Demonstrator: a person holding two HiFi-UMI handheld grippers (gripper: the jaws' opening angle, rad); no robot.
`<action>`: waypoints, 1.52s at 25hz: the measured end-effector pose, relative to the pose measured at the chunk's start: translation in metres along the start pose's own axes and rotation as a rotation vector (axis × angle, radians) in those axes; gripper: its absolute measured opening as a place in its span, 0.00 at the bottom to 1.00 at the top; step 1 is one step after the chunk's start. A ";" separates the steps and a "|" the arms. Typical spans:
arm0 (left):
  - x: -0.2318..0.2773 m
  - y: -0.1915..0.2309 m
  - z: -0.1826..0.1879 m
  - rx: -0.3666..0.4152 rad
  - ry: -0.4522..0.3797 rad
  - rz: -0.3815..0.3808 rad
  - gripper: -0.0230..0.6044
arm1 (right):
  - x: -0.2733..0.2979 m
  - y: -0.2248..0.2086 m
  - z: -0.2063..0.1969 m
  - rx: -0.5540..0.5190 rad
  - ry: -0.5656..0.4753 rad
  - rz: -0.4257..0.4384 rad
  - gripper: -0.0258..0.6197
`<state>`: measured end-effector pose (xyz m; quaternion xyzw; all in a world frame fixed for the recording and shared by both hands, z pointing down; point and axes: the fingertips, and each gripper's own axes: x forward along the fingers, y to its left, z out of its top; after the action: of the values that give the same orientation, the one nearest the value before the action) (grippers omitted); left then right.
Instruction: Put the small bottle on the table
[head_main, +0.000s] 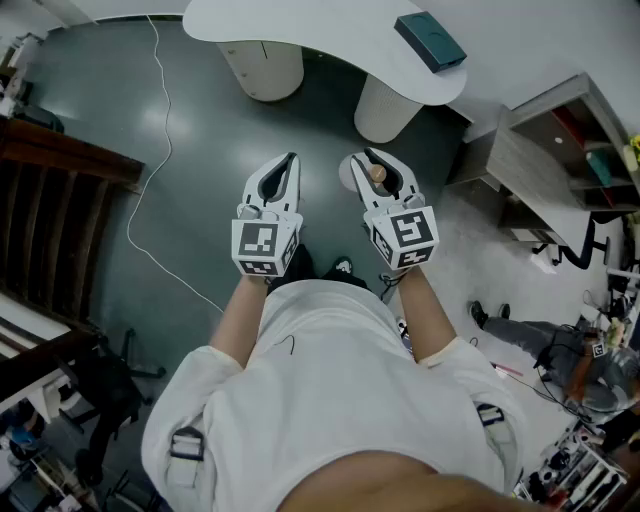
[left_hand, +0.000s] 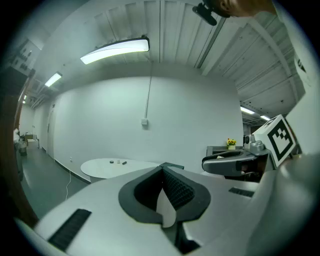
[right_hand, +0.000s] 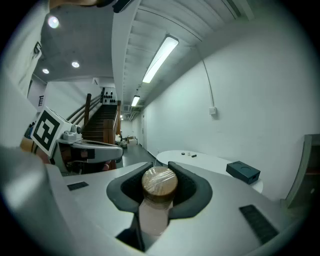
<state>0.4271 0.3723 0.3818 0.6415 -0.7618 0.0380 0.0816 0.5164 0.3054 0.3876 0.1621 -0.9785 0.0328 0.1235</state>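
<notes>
Shirt: white top (head_main: 320, 380) fills the bottom of the head view, both forearms reaching forward from it.
Left gripper: left gripper (head_main: 288, 165) has its fingers pressed together with nothing between them, riding level with the other.
Right gripper: right gripper (head_main: 377, 160) has its fingers narrowed onto the small bottle (right_hand: 159, 187) and is holding it.
Small bottle: pale body, brown film-wrapped cap; it lies along the fingers with the cap toward the tips, up in the air above the floor.
Step in hand: looks like the carry, with the set-down not yet begun. Best bet is to bring it over bare worktop clear of the box, come down slowly, and loosen only once the bottle rests. With the base facing back into the gripper it may go down on its side, so watch for a roll.
Floor: dark glossy floor (head_main: 100, 110), a white cable (head_main: 150, 150) trailing across it.
Worktop: white curved worktop (head_main: 300, 25) ahead on two round pedestals, a dark box (head_main: 430, 40) on its right end, tiny items (right_hand: 189, 155) farther along, too small to name.
Room: wooden stairs (head_main: 50, 160) to the left, shelving (head_main: 560, 150) to the right, plain white walls and strip lights.
</notes>
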 end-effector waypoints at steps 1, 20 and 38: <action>-0.002 0.000 0.000 -0.001 -0.001 0.001 0.06 | -0.001 0.001 0.000 0.000 0.001 0.001 0.18; -0.019 0.092 -0.026 -0.069 0.038 0.038 0.06 | 0.075 0.061 -0.003 -0.045 0.073 0.052 0.18; -0.003 0.254 -0.030 -0.119 0.039 0.149 0.06 | 0.237 0.113 0.032 -0.062 0.079 0.185 0.18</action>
<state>0.1799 0.4243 0.4228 0.5763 -0.8066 0.0110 0.1313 0.2549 0.3353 0.4137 0.0658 -0.9841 0.0201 0.1636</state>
